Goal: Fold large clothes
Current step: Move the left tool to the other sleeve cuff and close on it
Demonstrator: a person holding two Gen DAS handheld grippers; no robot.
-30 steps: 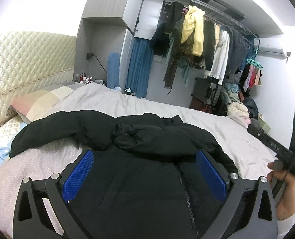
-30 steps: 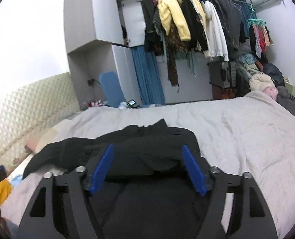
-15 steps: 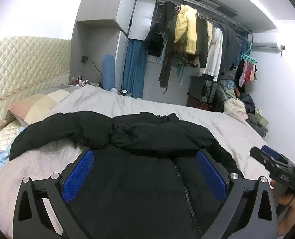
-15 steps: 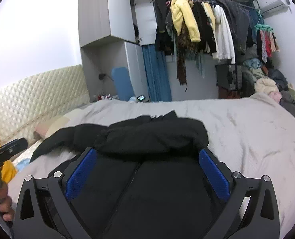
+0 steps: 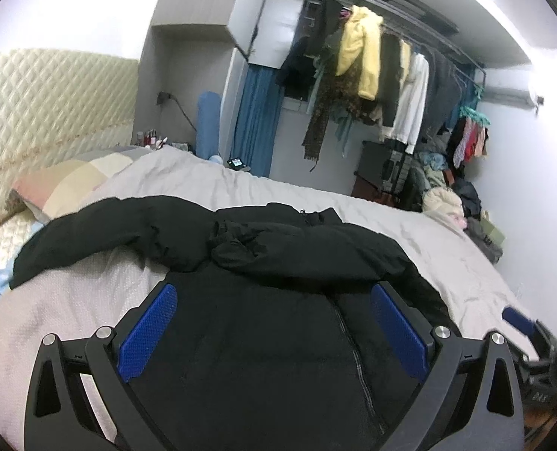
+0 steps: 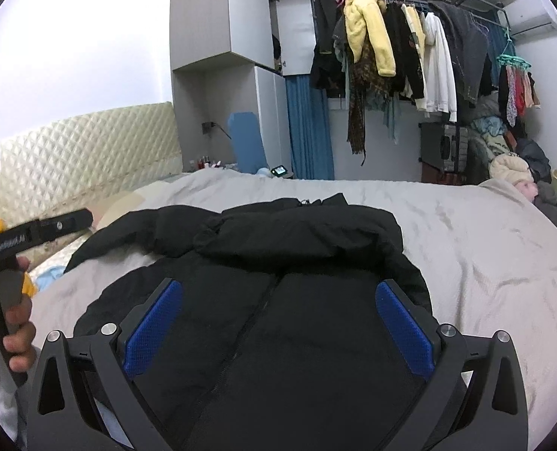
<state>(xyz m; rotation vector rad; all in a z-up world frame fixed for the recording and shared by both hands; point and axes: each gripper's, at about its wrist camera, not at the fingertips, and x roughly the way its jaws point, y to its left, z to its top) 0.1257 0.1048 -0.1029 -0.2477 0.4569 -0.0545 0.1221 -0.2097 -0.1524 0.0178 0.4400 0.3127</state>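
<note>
A large black padded jacket (image 5: 263, 338) lies front up on the bed, zipper closed, one sleeve folded across the chest and the other sleeve (image 5: 90, 233) stretched out to the left. It also shows in the right wrist view (image 6: 278, 319). My left gripper (image 5: 274, 319) is open and empty above the jacket's body. My right gripper (image 6: 278, 315) is open and empty above the jacket too. The left gripper also shows at the left edge of the right wrist view (image 6: 34, 233), and the right gripper at the lower right of the left wrist view (image 5: 530, 334).
The bed has a light grey cover (image 6: 485, 255) with a pillow (image 5: 71, 184) and a quilted headboard (image 5: 45, 112) at the left. A rail of hanging clothes (image 6: 391, 49) and a pile of clothes (image 6: 519, 176) stand behind the bed.
The right gripper's jaws have opened wide. Both grippers have shifted a little over the jacket. The right gripper has dropped lower in the left wrist view.
</note>
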